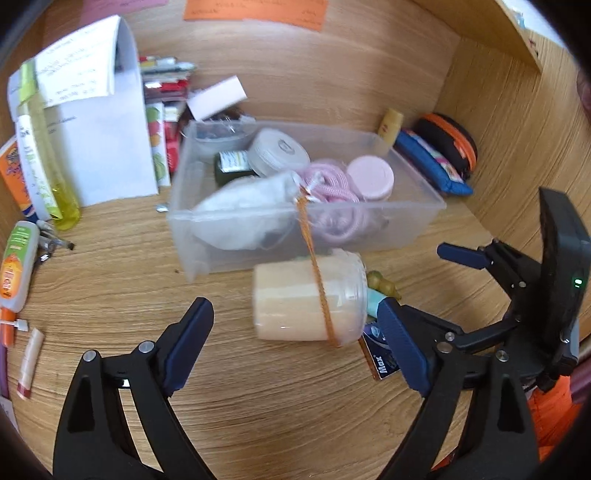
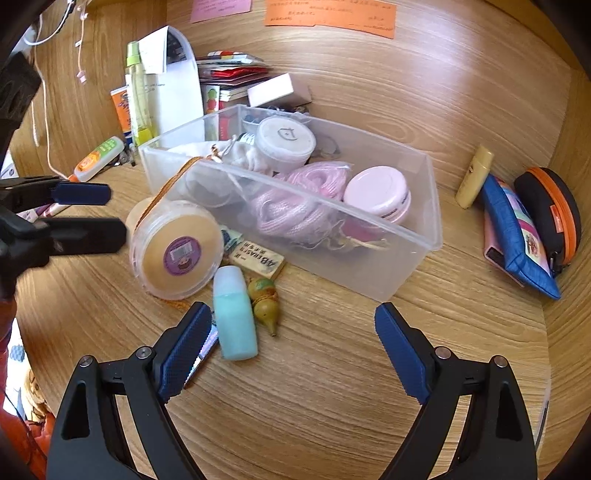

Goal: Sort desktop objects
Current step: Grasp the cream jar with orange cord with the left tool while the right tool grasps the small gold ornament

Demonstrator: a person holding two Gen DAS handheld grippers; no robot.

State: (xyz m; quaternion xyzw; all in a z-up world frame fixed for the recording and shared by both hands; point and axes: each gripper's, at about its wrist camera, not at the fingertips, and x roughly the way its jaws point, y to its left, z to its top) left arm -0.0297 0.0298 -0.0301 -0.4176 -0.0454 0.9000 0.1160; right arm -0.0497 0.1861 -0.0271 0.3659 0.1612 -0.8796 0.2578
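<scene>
Both grippers are hanging wide apart over the desk [image 2: 332, 387], holding nothing: the left gripper [image 1: 295, 343] is facing a beige jar [image 1: 308, 297] lying on its side just in front of the clear bin [image 2: 402, 236], and the right gripper [image 2: 291, 347] is hovering near a teal bottle [image 2: 234, 314]. An eraser [image 2: 258, 258] beside the bottle is showing the print "4B ERASER". A card [image 1: 380, 360] under the right gripper's finger is reading "Max". An orange cord [image 1: 314, 258] is trailing from the bin over the jar. Inside the bin are sitting two round tubs, one white [image 2: 286, 138] and one pink [image 2: 378, 194], plus one pink rope bundle [image 2: 295, 203] and one white pouch [image 1: 255, 206]. Two orange notes [image 2: 330, 16] on the wall are too blurred to read.
</scene>
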